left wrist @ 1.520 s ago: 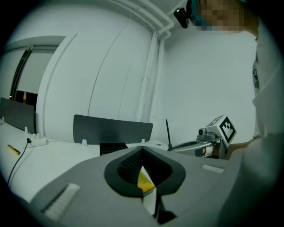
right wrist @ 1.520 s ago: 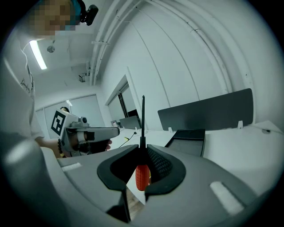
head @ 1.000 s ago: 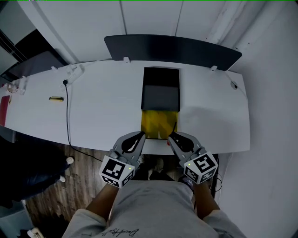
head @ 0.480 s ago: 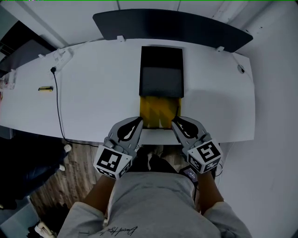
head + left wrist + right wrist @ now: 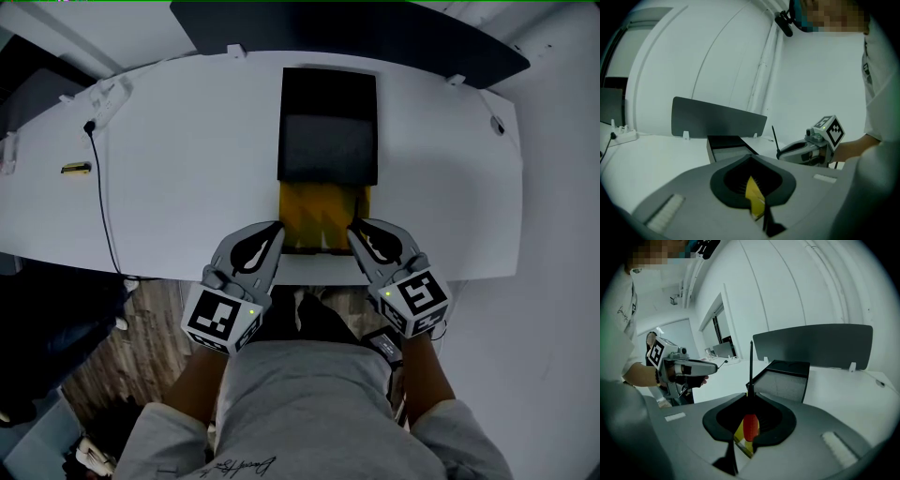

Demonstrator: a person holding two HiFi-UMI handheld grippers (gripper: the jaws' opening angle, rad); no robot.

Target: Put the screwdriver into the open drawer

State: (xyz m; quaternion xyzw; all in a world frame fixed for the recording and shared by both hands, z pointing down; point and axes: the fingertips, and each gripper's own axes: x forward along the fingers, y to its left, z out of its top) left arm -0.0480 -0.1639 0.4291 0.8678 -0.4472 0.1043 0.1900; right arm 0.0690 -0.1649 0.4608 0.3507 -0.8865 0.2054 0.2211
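Holds a gripper at either side of the open drawer (image 5: 309,214), a yellow tray standing out of a black cabinet (image 5: 328,122) toward the near edge of the white surface (image 5: 187,187). Sets the left gripper (image 5: 276,231) just left of the drawer's front end and the right gripper (image 5: 357,231) just right of it, both tips angled inward toward the drawer. Clamps the right fingers (image 5: 811,427) on the red handle of the screwdriver (image 5: 750,426), with the thin black shaft rising straight up out of them. Has the screwdriver at the drawer's right front corner, in the grasp and not lying inside the drawer. Presses the left fingers (image 5: 693,187) together on nothing, with only a sliver of the yellow drawer showing through the hollow between them. Shows, well to the left of the drawer, a black cable (image 5: 98,197) trailing across the surface and a small yellow item (image 5: 75,169) farther left again. Shows also a dark panel (image 5: 375,33) standing along the surface's far edge, behind the cabinet that houses the drawer.
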